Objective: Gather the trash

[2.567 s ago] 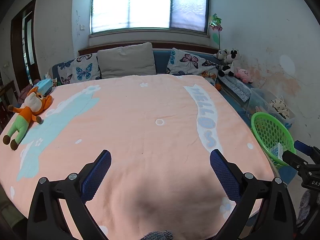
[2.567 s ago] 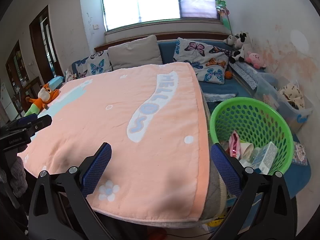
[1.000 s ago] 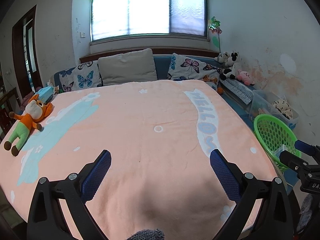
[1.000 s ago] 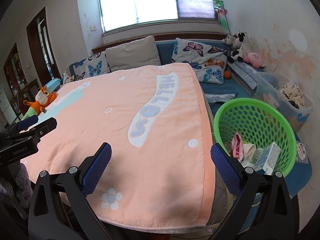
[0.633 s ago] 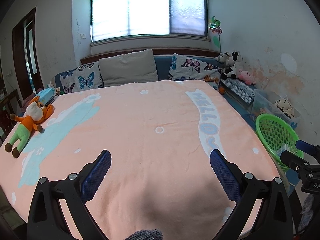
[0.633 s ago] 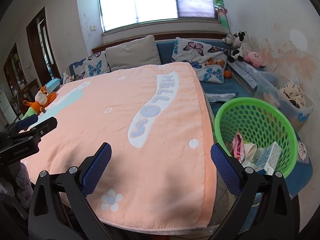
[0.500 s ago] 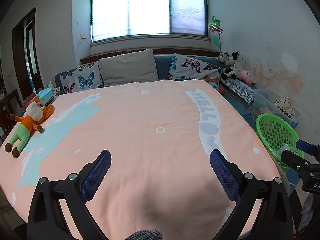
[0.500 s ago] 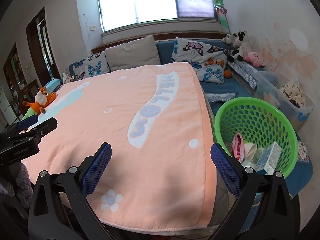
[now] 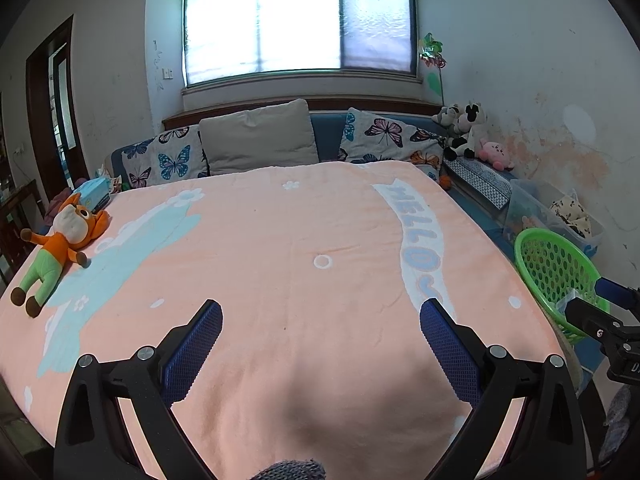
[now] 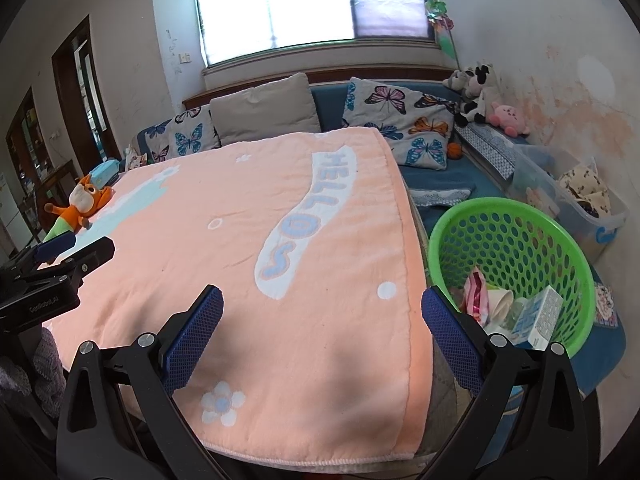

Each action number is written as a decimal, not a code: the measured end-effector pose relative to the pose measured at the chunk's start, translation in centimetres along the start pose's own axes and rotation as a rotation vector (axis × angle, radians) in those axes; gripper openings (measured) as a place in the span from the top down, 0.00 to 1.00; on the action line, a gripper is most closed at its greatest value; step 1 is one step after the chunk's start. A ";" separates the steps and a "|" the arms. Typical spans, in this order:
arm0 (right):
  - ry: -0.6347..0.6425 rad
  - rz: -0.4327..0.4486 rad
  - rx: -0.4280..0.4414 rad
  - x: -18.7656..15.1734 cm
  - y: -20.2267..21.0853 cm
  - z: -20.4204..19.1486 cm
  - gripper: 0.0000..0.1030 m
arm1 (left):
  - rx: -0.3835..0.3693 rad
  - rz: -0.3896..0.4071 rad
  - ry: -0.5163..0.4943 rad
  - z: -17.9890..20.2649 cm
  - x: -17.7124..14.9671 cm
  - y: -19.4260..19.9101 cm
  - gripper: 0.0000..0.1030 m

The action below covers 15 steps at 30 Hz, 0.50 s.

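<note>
Both hand-held grippers, left (image 9: 320, 344) and right (image 10: 322, 334), are held released and empty; hardly anything's shifted lately. Trash is already piled in the green basket (image 10: 516, 216), so collecting looks done.

I'm seeing a bed (image 9: 472, 216) under a peach blanket (image 9: 300, 280) — an orange plush toy (image 9: 60, 244) lying at frame left.
</note>
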State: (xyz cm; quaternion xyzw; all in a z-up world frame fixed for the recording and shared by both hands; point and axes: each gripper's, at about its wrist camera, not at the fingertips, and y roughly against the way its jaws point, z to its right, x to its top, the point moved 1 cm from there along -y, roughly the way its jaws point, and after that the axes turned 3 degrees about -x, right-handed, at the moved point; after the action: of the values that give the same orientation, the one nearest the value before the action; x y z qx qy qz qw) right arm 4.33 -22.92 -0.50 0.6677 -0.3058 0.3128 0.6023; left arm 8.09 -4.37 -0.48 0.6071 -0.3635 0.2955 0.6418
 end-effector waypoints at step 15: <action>-0.002 0.000 0.002 0.1 0.0 -0.2 0.04 | -0.002 0.003 -0.004 0.0 0.1 -0.1 0.07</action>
State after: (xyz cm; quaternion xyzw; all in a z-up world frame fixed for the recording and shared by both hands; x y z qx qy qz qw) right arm 4.38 -22.72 -0.45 0.6687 -0.3062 0.3122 0.6013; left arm 8.22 -4.38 -0.47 0.6065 -0.3662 0.2948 0.6411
